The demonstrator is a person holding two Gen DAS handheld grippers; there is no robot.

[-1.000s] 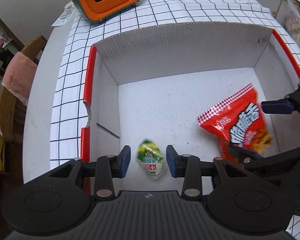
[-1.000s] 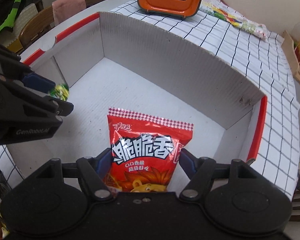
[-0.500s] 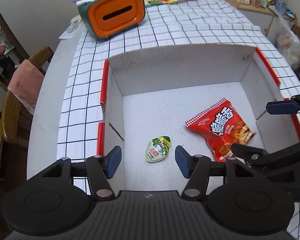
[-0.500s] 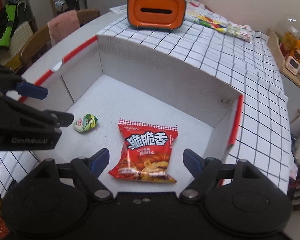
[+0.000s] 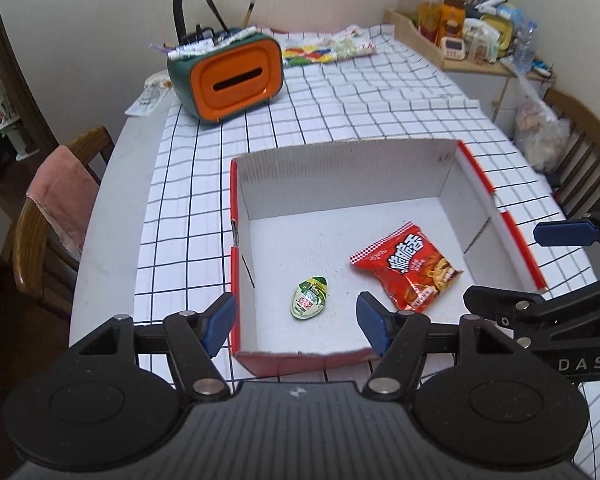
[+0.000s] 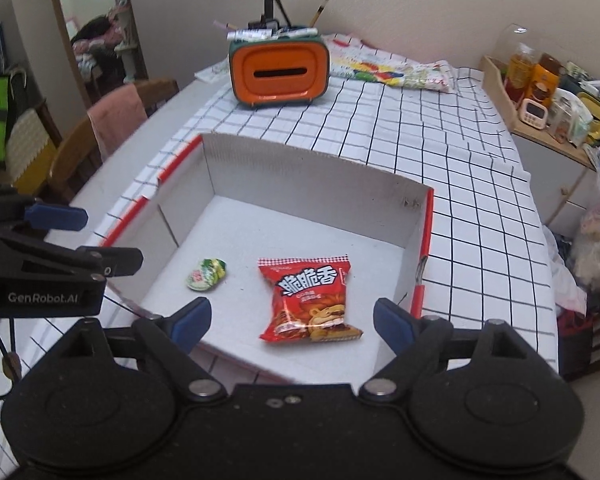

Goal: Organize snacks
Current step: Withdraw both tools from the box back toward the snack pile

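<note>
A white cardboard box with red rims sits on the checked tablecloth. On its floor lie a small green snack packet and a red snack bag. My left gripper hovers above the box's near edge, over the green packet, its jaws opening with nothing between them. Raised over the red bag, my right gripper has its jaws opening and nothing between them. Each gripper shows at the edge of the other's view.
An orange and green tissue box stands at the table's far side under a desk lamp. A colourful flat packet lies behind it. A wooden tray of bottles is at the right. Chairs flank the table.
Both grippers let go of their snacks, opened wider and rose back from the box. The green packet and the red bag now lie loose on the box floor.
</note>
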